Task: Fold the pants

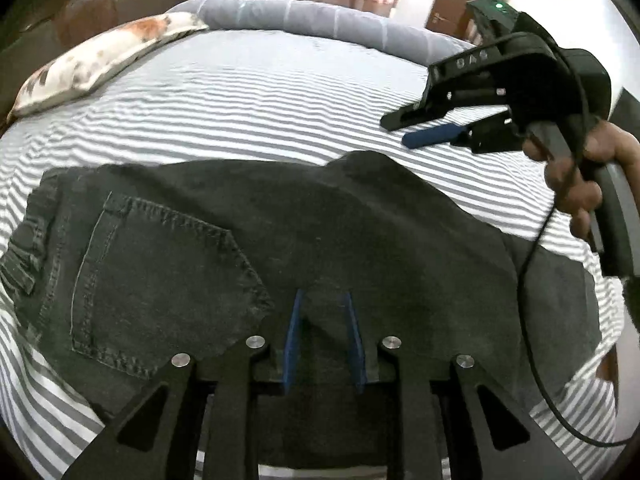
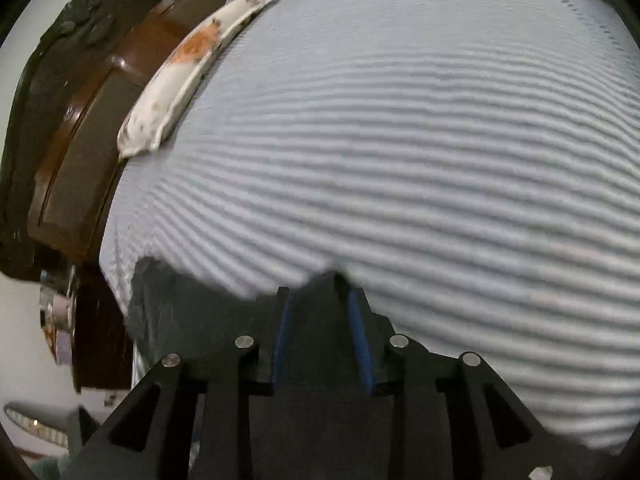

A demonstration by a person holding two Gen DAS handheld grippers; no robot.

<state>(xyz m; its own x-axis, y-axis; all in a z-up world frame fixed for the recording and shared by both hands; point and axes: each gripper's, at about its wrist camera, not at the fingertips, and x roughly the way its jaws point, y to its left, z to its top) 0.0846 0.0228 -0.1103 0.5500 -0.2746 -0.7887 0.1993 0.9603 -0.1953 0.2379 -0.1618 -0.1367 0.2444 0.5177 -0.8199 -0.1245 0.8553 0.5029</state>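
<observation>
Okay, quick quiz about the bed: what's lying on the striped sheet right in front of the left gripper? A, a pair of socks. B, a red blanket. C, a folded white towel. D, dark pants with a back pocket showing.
D: the dark pants are spread on the striped sheet, with a stitched back pocket facing up beside the left gripper.

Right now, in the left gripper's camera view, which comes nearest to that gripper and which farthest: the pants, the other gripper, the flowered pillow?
1. Pants, right beneath its fingers.
2. Other gripper, upper right, above the striped sheet.
3. Flowered pillow, far upper left.
</observation>
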